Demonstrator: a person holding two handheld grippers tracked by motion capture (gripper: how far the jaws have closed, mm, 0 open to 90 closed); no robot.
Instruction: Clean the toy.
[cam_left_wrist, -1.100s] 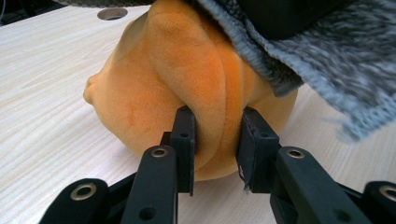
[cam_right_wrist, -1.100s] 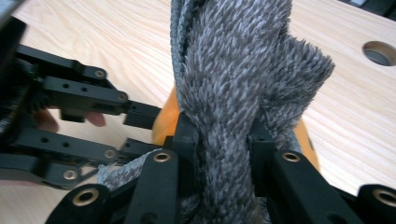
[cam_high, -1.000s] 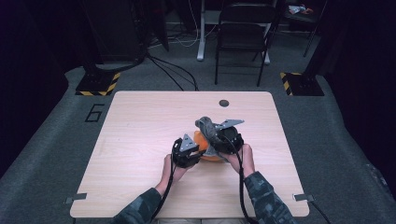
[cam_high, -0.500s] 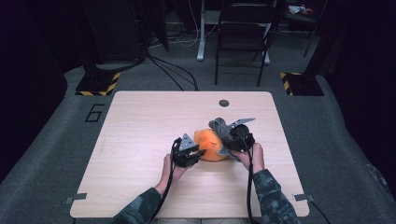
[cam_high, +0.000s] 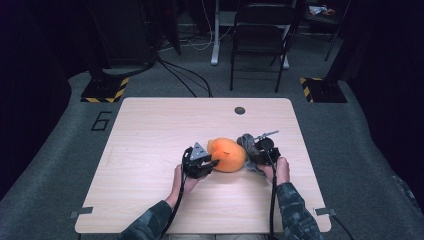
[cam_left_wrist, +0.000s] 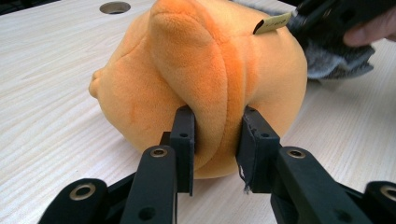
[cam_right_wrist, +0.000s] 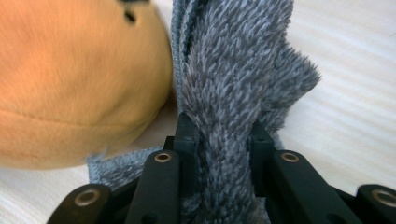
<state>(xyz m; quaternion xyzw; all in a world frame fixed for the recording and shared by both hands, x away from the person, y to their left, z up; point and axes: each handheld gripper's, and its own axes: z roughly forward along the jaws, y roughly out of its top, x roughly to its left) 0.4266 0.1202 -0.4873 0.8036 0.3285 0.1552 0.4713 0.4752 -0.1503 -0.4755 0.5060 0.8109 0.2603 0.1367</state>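
Observation:
An orange plush toy (cam_high: 227, 154) lies on the wooden table (cam_high: 150, 135), near the front. My left gripper (cam_high: 212, 162) is at its left side, shut on a raised fold of the plush (cam_left_wrist: 201, 70), which bulges between the jaws of the left gripper (cam_left_wrist: 217, 140). A grey fuzzy cloth (cam_high: 245, 141) sits against the toy's right side. My right gripper (cam_high: 251, 154) is shut on that cloth (cam_right_wrist: 233, 70); the jaws of the right gripper (cam_right_wrist: 224, 135) have just been closing a little further on it. The plush (cam_right_wrist: 70, 79) touches the cloth.
A round cable hole (cam_high: 240, 110) sits near the table's far edge. A black chair (cam_high: 262, 35) stands beyond the table, with yellow-and-black striped blocks (cam_high: 105, 90) on the floor to either side. Bare tabletop lies left of the toy.
My right gripper has carried the grey cloth from above the plush down and to its right side, leaving the toy uncovered. The left gripper has kept still.

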